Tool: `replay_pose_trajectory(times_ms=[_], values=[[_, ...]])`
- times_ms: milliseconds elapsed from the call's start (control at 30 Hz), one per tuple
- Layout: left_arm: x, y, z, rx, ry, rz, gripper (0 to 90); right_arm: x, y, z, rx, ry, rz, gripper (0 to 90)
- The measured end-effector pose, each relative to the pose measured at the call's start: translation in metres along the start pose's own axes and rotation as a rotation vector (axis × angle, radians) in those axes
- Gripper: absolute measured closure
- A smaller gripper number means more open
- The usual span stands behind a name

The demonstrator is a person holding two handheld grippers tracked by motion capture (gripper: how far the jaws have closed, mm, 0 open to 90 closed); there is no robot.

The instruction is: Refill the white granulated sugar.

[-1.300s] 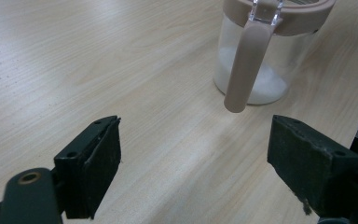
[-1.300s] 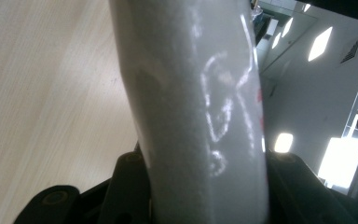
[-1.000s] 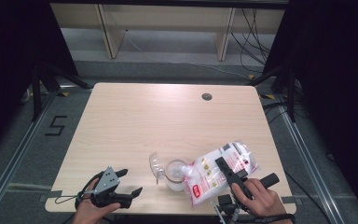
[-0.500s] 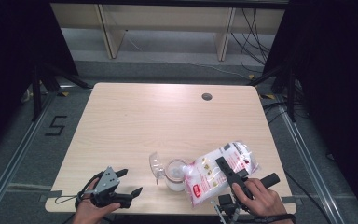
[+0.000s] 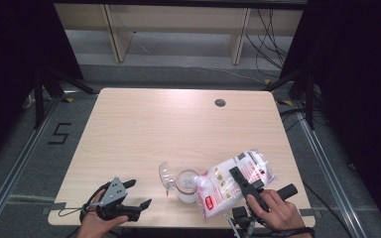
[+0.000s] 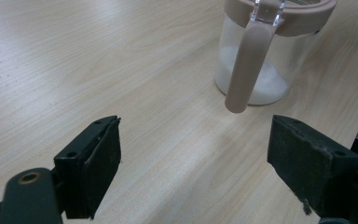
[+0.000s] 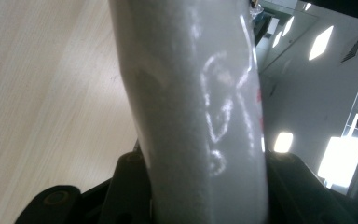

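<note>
A clear jar (image 5: 186, 186) with a pink rim and handle stands near the table's front edge, some white powder in its bottom, its clear lid (image 5: 165, 175) flipped open to the left. A plastic bag of white powder (image 5: 228, 186) with red print lies tilted, its mouth over the jar. My right gripper (image 5: 262, 179) is shut on the bag's rear part; the bag (image 7: 200, 107) sits between its jaws (image 7: 196, 186). My left gripper (image 5: 140, 192) rests open at the front left. The jar (image 6: 261, 60) stands a short way beyond its wide-apart jaws (image 6: 193, 154).
The light wooden table (image 5: 178, 124) has a dark cable hole (image 5: 220, 102) at the back right. Pale shelving (image 5: 173, 25) stands behind the table, and cables (image 5: 270, 34) trail on the floor at the right. Dark curtains flank both sides.
</note>
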State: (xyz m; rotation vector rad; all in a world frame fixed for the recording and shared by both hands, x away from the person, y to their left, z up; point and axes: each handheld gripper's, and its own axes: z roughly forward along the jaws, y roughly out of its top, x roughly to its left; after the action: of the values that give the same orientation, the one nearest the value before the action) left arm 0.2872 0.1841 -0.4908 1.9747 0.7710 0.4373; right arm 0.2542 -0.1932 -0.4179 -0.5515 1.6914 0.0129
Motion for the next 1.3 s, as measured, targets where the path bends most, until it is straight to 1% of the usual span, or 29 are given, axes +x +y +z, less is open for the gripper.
replay_pose_trajectory(times_ms=[33,100,167,200,267,300,333,400,433,533,600,633,733,767,800,833,933,967,1067,1100,1133,1167,1200,1233,1267,1300], values=[[-0.0020,-0.0006,0.0003,-0.001,0.002,-0.032,17.1,-0.0002,0.0000,-0.0002,0.000,0.000,-0.001,66.0],[-0.0016,-0.0006,0.0004,-0.005,-0.003,-0.028,17.1,-0.0003,0.0004,-0.0006,0.003,0.000,0.003,65.9],[-0.0001,-0.0001,-0.0001,-0.001,0.000,-0.003,17.1,-0.0003,0.0004,-0.0006,0.002,0.000,0.004,66.0],[0.0004,-0.0002,0.0002,-0.003,-0.004,0.000,17.1,-0.0006,0.0004,-0.0005,0.001,0.001,0.003,66.0],[-0.0001,-0.0001,0.0000,0.000,0.000,0.000,17.1,-0.0002,0.0004,-0.0006,0.001,0.002,0.005,66.0],[-0.0018,-0.0006,0.0004,-0.006,-0.003,-0.030,17.1,-0.0001,0.0003,-0.0005,-0.002,-0.002,0.005,66.1],[-0.0018,-0.0006,0.0004,-0.006,-0.003,-0.030,17.1,-0.0001,0.0003,-0.0005,-0.002,-0.002,0.005,66.1],[0.0004,0.0000,0.0007,-0.009,-0.003,-0.004,17.1,-0.0004,-0.0002,-0.0005,-0.006,0.002,0.012,66.1],[-0.0008,-0.0009,0.0002,-0.003,-0.001,-0.027,17.1,0.0003,-0.0002,-0.0002,-0.004,0.000,0.012,66.1],[-0.0007,-0.0006,-0.0001,-0.002,0.000,-0.021,17.0,0.0005,-0.0003,-0.0003,-0.002,0.001,0.010,66.2],[-0.0014,-0.0006,0.0003,-0.005,0.000,-0.024,17.1,0.0006,-0.0004,-0.0004,-0.001,0.003,0.009,66.1],[-0.0021,-0.0007,0.0002,-0.002,0.005,-0.027,17.1,0.0015,-0.0003,-0.0003,0.001,0.007,0.019,66.1],[-0.0021,-0.0009,0.0007,-0.002,0.004,-0.029,17.1,0.0012,-0.0003,-0.0002,0.003,0.005,0.014,66.1],[-0.0012,-0.0006,0.0003,-0.001,0.005,-0.020,17.1,-0.0005,-0.0006,-0.0002,-0.003,-0.003,-0.002,66.1],[-0.0012,-0.0006,0.0003,-0.001,0.005,-0.020,17.1,-0.0005,-0.0006,-0.0002,-0.003,-0.003,-0.002,66.1],[0.0004,0.0000,-0.0001,-0.004,0.000,0.002,17.1,-0.0013,-0.0010,0.0001,-0.006,-0.007,-0.015,66.2],[0.0002,-0.0001,-0.0001,-0.005,0.000,0.001,17.1,-0.0015,-0.0010,-0.0001,-0.005,-0.006,-0.016,66.2],[-0.0019,-0.0008,0.0003,-0.001,0.004,-0.027,17.1,-0.0016,-0.0008,-0.0001,-0.004,-0.006,-0.017,66.1],[-0.0021,-0.0008,0.0006,-0.002,0.004,-0.029,17.1,-0.0016,-0.0006,0.0000,-0.005,-0.005,-0.020,66.2],[-0.0020,-0.0007,0.0004,-0.001,0.004,-0.028,17.1,0.0001,-0.0005,-0.0009,0.008,0.003,0.001,66.1],[-0.0020,-0.0007,0.0004,-0.001,0.004,-0.028,17.1,0.0001,-0.0005,-0.0009,0.008,0.003,0.001,66.1],[-0.0020,-0.0008,0.0004,-0.002,0.005,-0.029,17.1,0.0001,-0.0004,-0.0013,0.016,0.019,0.000,66.1],[-0.0020,-0.0008,0.0004,-0.001,0.005,-0.029,17.1,0.0001,-0.0004,-0.0013,0.016,0.019,0.000,66.1],[-0.0022,-0.0007,0.0002,-0.003,0.005,-0.027,17.1,-0.0007,-0.0003,-0.0012,0.007,0.006,-0.011,66.1],[-0.0022,-0.0007,0.0002,-0.003,0.005,-0.027,17.1,-0.0002,-0.0002,-0.0017,0.010,0.005,-0.003,66.2],[-0.0022,-0.0007,0.0002,-0.004,0.004,-0.028,17.1,-0.0011,0.0000,-0.0016,0.007,0.004,-0.012,66.2]])
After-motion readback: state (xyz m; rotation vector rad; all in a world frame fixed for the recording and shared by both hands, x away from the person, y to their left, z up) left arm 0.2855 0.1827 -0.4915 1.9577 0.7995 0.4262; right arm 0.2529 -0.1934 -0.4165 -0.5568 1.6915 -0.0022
